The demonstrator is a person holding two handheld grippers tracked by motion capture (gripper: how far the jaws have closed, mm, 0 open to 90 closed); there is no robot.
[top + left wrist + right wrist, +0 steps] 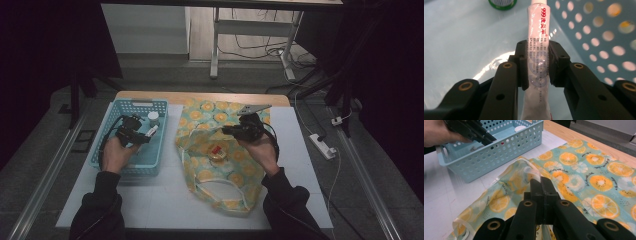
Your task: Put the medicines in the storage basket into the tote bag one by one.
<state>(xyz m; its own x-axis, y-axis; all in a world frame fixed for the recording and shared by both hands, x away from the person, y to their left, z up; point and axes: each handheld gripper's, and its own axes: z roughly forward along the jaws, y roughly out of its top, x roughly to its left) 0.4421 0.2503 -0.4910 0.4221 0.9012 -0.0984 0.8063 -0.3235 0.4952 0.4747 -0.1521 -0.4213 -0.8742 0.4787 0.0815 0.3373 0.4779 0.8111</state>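
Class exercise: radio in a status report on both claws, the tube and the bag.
Left claw clamped on tube inside basket. Right claw pinching bag edge, holding it open. Nothing in between.

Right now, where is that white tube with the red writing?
The white tube lies inside the blue basket at the table's left, pinched between the left gripper jaws.

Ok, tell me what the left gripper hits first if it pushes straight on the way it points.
Probably the green-rimmed bottle beyond the tube that the left gripper clamps, or the basket floor; depth is unclear.
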